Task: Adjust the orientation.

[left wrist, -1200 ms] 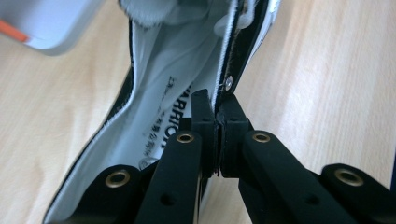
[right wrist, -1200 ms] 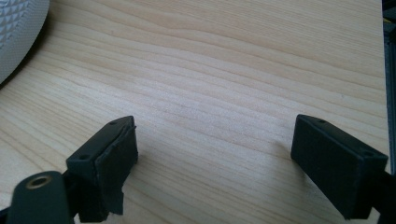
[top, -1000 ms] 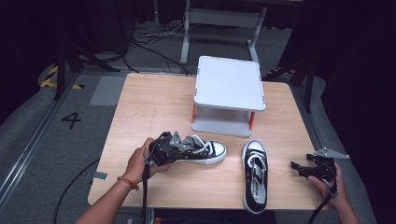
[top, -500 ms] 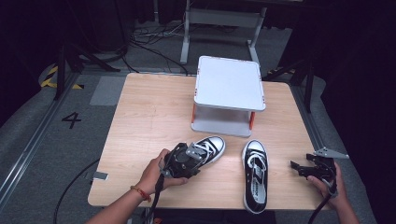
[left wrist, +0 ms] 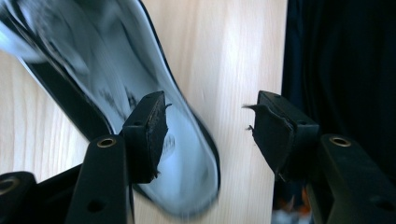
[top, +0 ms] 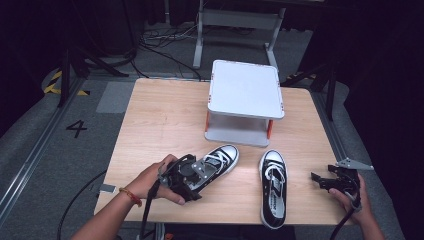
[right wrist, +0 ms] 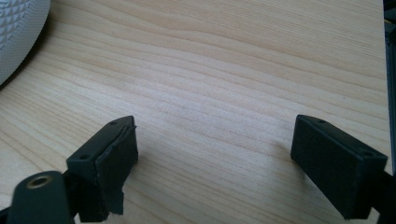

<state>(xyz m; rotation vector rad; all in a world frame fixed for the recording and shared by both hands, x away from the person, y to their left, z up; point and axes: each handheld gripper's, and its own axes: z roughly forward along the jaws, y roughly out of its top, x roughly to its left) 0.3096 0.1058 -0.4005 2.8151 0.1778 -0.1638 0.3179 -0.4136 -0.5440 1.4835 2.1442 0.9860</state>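
Note:
Two black canvas sneakers with white laces lie on the wooden table point(top: 160, 115). The left sneaker point(top: 222, 157) lies at a slant, its toe toward the back right. My left gripper point(top: 189, 175) sits over its heel. In the left gripper view the left gripper point(left wrist: 208, 133) is open, one pad point(left wrist: 149, 133) over the blurred white insole point(left wrist: 121, 74) and the other pad point(left wrist: 275, 135) outside the sneaker over wood. The right sneaker point(top: 273, 187) points straight away. My right gripper point(top: 330, 181) is open over bare wood point(right wrist: 215, 158) near the table's right edge.
A white two-level stand point(top: 245, 87) with orange posts occupies the back middle of the table. The right sneaker's white toe cap point(right wrist: 16, 32) shows at the top left of the right gripper view. Cables and metal frames lie on the floor beyond.
My left hand and gripper have moved right and toward the front edge. The left sneaker has swung with them from lying sideways to a slant. The right gripper stays put.

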